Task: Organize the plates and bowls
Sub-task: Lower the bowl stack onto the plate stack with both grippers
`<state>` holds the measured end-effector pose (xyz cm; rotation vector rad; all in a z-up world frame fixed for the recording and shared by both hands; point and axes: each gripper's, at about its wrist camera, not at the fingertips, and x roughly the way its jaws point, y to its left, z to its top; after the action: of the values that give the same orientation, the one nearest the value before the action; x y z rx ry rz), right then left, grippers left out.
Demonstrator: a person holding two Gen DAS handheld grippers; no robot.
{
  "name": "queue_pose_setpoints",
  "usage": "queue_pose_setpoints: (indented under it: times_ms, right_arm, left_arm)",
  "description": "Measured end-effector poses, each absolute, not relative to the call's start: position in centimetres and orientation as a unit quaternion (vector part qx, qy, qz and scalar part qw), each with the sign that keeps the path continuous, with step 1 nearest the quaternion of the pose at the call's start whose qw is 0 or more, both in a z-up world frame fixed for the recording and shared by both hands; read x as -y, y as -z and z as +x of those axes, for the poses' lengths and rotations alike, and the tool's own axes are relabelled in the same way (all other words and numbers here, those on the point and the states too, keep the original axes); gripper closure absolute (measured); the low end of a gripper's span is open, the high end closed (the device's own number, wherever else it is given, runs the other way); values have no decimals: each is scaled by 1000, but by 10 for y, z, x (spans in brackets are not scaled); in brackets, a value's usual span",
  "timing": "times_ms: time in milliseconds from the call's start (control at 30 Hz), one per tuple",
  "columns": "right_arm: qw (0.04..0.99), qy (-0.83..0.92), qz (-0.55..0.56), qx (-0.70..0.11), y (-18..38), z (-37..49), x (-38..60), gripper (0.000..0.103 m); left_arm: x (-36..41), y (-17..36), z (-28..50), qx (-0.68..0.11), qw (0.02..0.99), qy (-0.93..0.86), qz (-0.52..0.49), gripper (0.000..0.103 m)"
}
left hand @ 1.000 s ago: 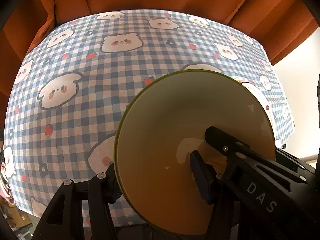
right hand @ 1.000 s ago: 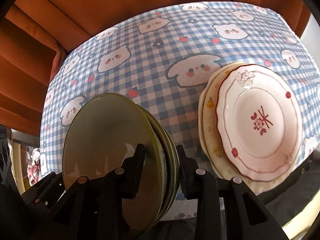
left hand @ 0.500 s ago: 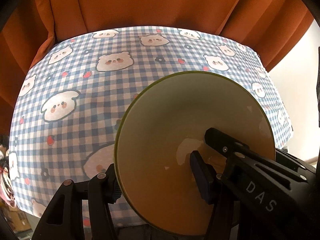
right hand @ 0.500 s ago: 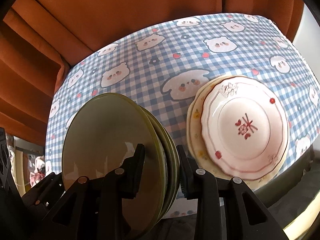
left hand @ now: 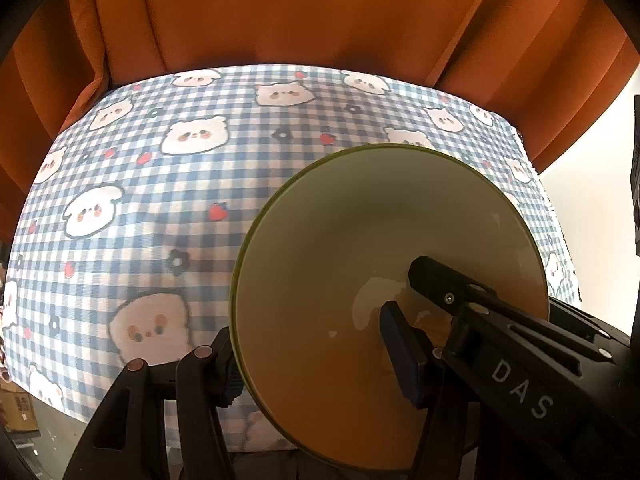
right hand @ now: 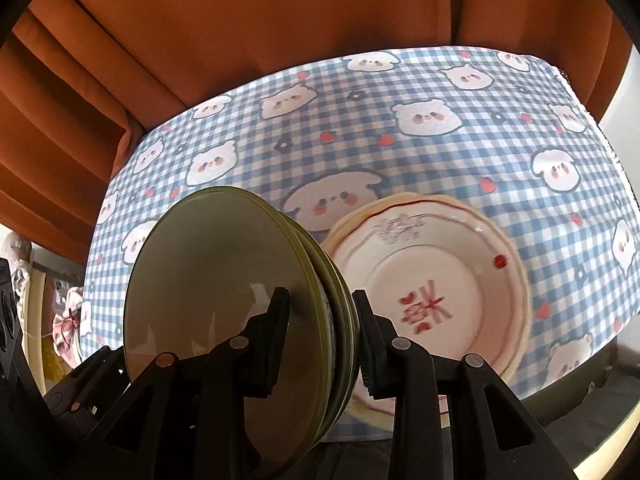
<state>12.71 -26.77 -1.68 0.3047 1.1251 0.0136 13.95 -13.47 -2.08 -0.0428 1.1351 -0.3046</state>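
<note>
Green-rimmed bowl (left hand: 384, 248): clamped by wall in left gripper (left hand: 316, 364), aloft over checked tablecloth (left hand: 160, 184). Olive plates (right hand: 248, 308): stacked on edge, pinched in right gripper (right hand: 320, 332), beside patterned plates (right hand: 432, 288) lying flat. Risks: inner plate slipping free; rims clashing during set-down.

**Setting: a home dining spot**

Table under a blue-and-white gingham tablecloth (left hand: 168, 208) printed with cartoon bears, strawberries and flowers. Rust-orange curtain (right hand: 280, 20) in heavy folds fills the upper frame behind it. Floral-trimmed dinner plates (right hand: 432, 292) stacked on the cloth, lower right. Household clutter, too blurred to identify, at the left edge of the right wrist view.
</note>
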Motion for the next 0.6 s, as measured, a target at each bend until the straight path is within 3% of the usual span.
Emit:
queue_pose_setpoints:
  times_ms: [600]
  right_arm:
    - [830, -20, 134, -542, 30, 120, 349, 68]
  left_arm:
    - [210, 35, 128, -543, 829, 128, -36, 44]
